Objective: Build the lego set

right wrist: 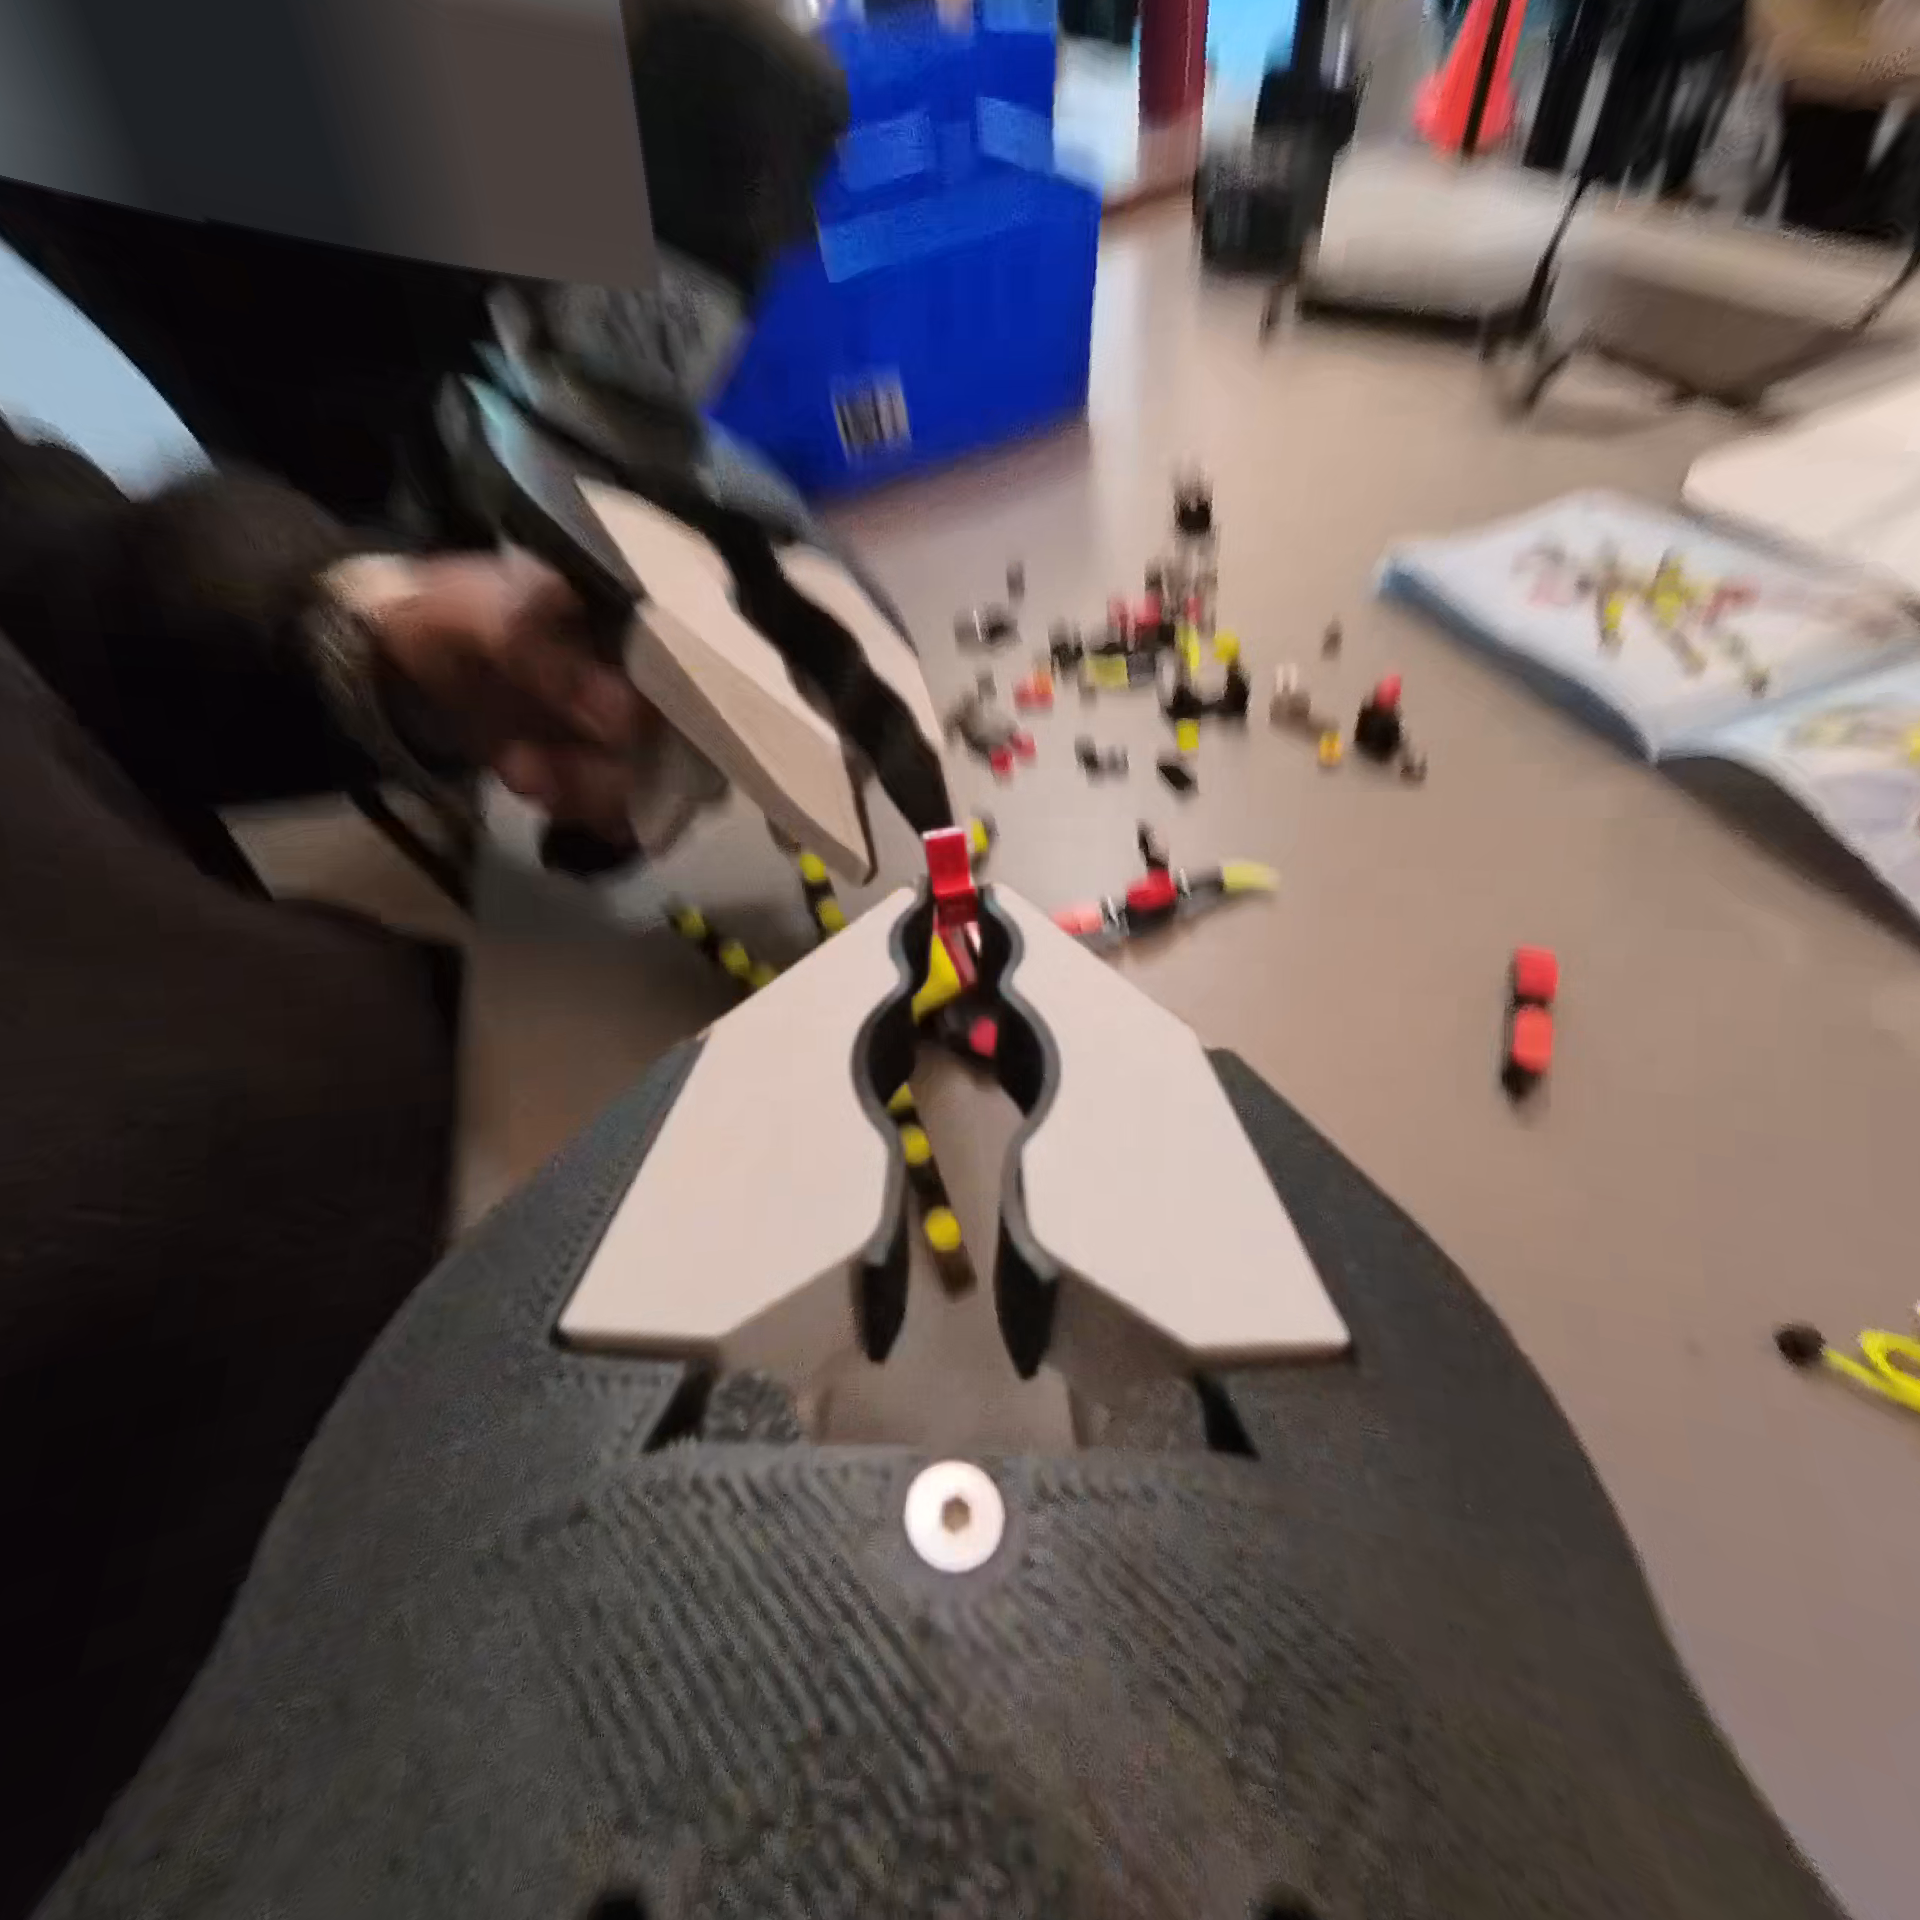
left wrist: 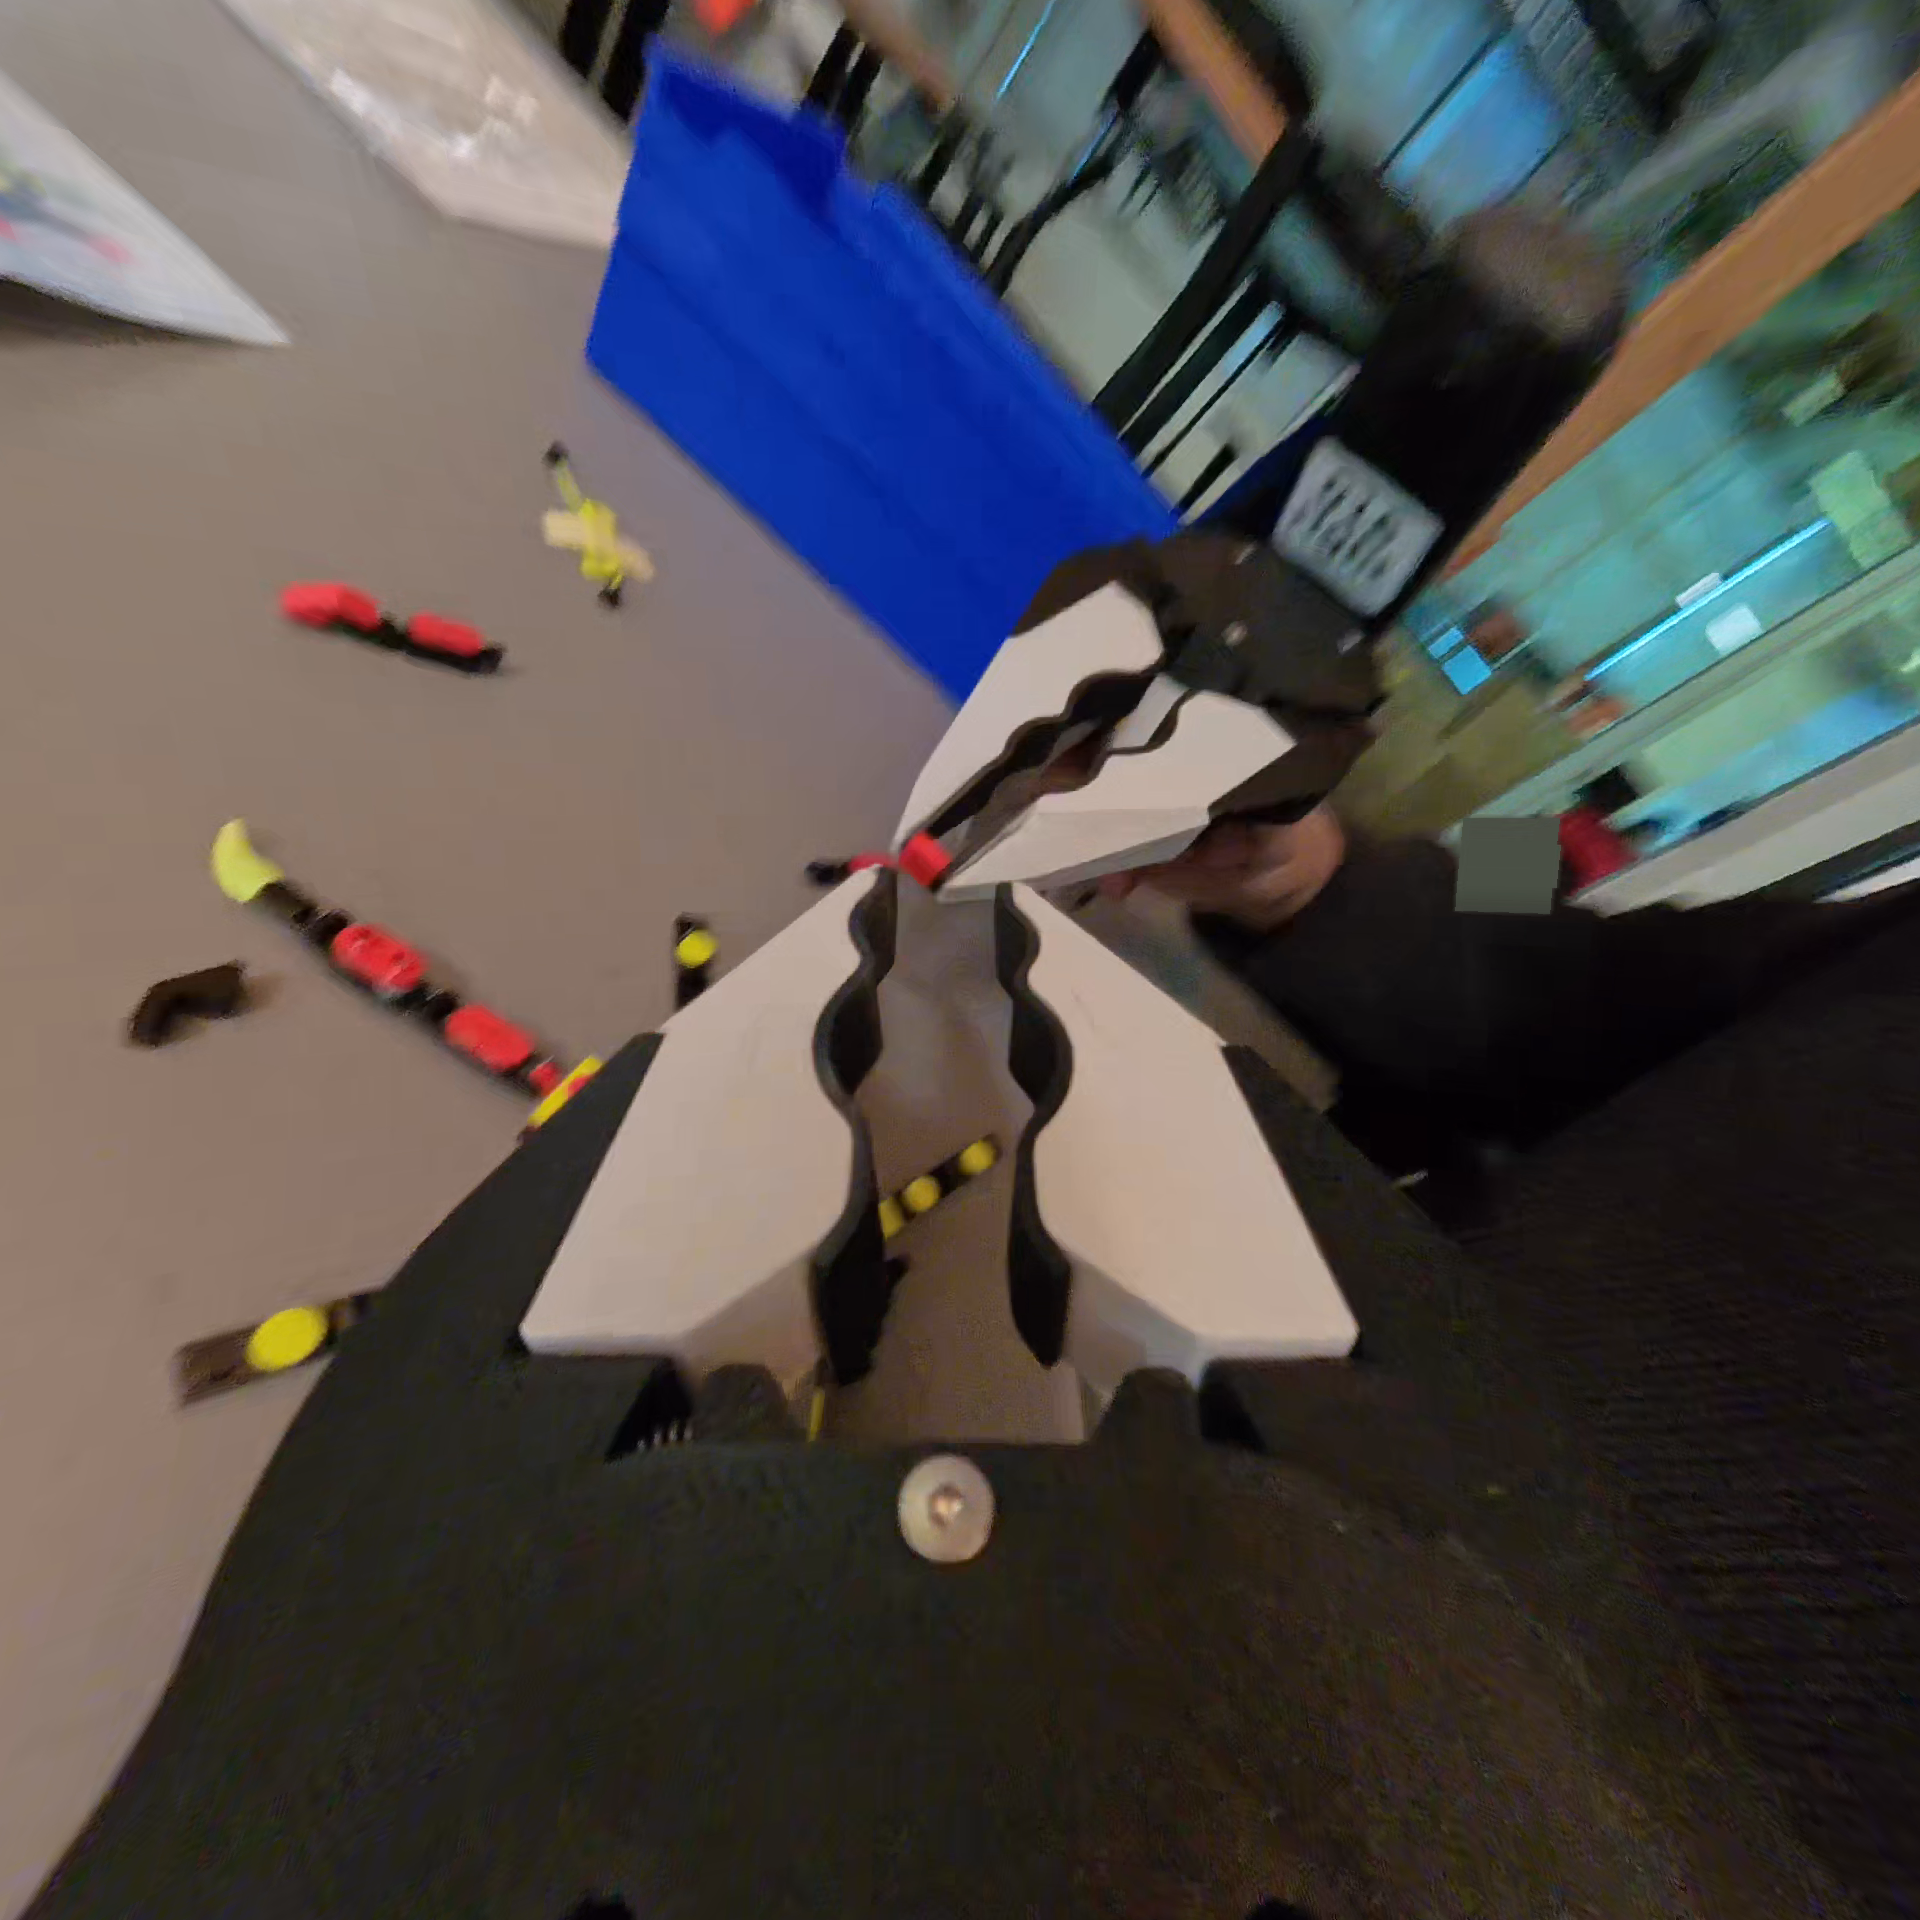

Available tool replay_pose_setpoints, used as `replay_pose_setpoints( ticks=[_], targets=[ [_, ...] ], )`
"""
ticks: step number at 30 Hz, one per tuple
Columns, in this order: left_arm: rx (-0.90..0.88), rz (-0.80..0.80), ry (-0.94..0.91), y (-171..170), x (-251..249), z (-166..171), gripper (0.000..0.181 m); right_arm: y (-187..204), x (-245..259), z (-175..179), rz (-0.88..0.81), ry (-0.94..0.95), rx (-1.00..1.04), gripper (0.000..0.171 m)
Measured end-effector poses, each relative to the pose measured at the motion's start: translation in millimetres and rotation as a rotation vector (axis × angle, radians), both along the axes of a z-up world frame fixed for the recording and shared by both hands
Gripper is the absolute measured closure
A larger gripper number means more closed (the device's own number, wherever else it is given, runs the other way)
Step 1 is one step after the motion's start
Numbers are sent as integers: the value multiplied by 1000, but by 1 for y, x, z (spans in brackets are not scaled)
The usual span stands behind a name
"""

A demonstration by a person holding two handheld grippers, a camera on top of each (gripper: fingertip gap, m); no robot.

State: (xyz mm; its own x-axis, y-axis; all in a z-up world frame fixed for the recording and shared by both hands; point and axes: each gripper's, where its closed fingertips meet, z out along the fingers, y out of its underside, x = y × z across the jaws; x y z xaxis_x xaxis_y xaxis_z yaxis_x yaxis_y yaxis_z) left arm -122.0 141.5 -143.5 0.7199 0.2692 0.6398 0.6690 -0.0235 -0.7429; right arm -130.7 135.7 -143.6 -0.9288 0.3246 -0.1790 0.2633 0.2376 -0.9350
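In the right wrist view, the right gripper [right wrist: 951, 899] sits at the centre of the frame with its tips drawn close together around a small red lego piece [right wrist: 948, 862], which pokes out just past the tips. Yellow and black parts of a partly built lego assembly [right wrist: 930, 1174] show through the gap between the fingers lower down; whether they join the red piece is unclear through the blur. The left gripper [right wrist: 883, 831] comes in from the upper left of that frame, held by a hand [right wrist: 499, 675], its tips just beside the red piece. In the left wrist view, the left gripper [left wrist: 940, 883] fills the lower centre with its fingers parted by a clear gap and nothing between them; the right gripper [left wrist: 930, 862] reaches in from the upper right, pinching the red lego piece [left wrist: 923, 858] directly ahead of the left tips. A yellow-studded black strip [left wrist: 930, 1190] lies beneath the left fingers. Farther out, loose lego pieces [left wrist: 416, 977] in red, black and yellow lie scattered on the grey table [left wrist: 208, 468] at the left of the frame. A blue bin [left wrist: 831, 364] stands at the upper centre. An open instruction booklet [right wrist: 1714, 665] lies at the right of the right wrist view.
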Motion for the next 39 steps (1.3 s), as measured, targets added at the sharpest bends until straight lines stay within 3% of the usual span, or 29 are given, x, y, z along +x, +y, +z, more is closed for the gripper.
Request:
replay_pose_setpoints(
  ticks=[1,4,9,22,27,31,34,39],
  targets=[
    [103,5,-19,-1,-1,15,166,0,0,17,-8,2,-92,166],
    [309,43,2,-12,-5,47,172,2,9,42,19,-29,-257,165],
    [289,7,75,-8,4,52,178,-1,13,54,46,-133,-391,165],
    [324,-21,-2,0,10,52,178,-7,20,41,70,-130,-300,166],
    [378,-28,-131,-3,6,51,168,1,15,52,24,50,-268,166],
    [519,-139,-372,-2,15,59,164,1,22,53,35,236,-166,166],
    [528,-193,-440,1,24,57,159,-4,29,48,56,343,-80,166],
    [511,-246,-487,5,32,53,168,-10,35,46,68,449,-9,166]
  ],
)
